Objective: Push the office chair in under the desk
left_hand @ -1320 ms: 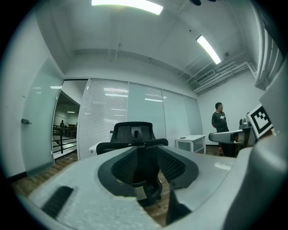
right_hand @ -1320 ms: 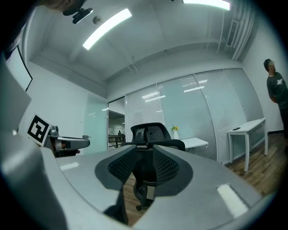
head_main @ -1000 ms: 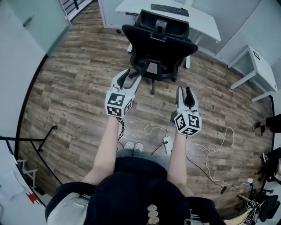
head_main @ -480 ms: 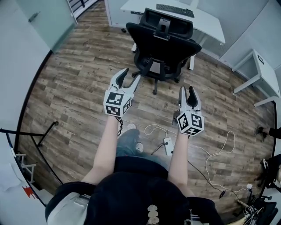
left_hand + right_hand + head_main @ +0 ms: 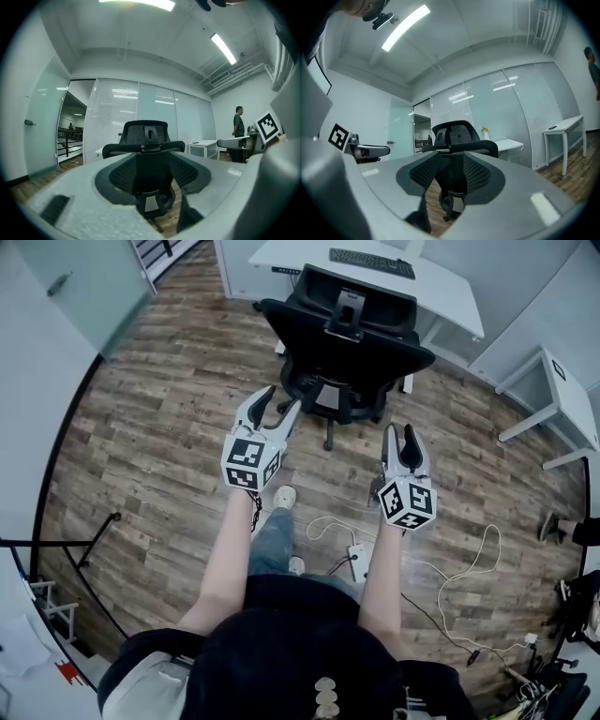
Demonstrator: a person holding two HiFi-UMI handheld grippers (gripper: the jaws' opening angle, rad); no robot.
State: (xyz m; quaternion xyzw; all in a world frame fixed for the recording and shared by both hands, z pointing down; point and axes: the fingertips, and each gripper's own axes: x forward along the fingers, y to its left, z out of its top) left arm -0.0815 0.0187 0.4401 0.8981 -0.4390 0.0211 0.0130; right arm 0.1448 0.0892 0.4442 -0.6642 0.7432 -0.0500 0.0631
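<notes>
A black mesh office chair (image 5: 345,341) stands on the wood floor with its back toward me, in front of the white desk (image 5: 448,292). Its seat is outside the desk. My left gripper (image 5: 278,403) is held level just short of the chair's lower left side, apart from it. Its jaws have just been opening and nothing is between them. My right gripper (image 5: 401,434) hangs open to the chair's lower right, also apart and empty. The chair's back (image 5: 149,157) fills the middle of the left gripper view, and the chair (image 5: 454,154) shows in the right gripper view too.
A keyboard (image 5: 372,262) lies on the desk. A small white side table (image 5: 561,381) stands at the right. A power strip (image 5: 356,547) and loose cables (image 5: 469,554) lie on the floor by my feet. A glass door (image 5: 84,282) is at the left. A person (image 5: 239,126) stands far off.
I have stepped forward, one foot now ahead. Both grippers have come nearer the chair's back, still level and side by side. The chair has not visibly shifted against the desk.
</notes>
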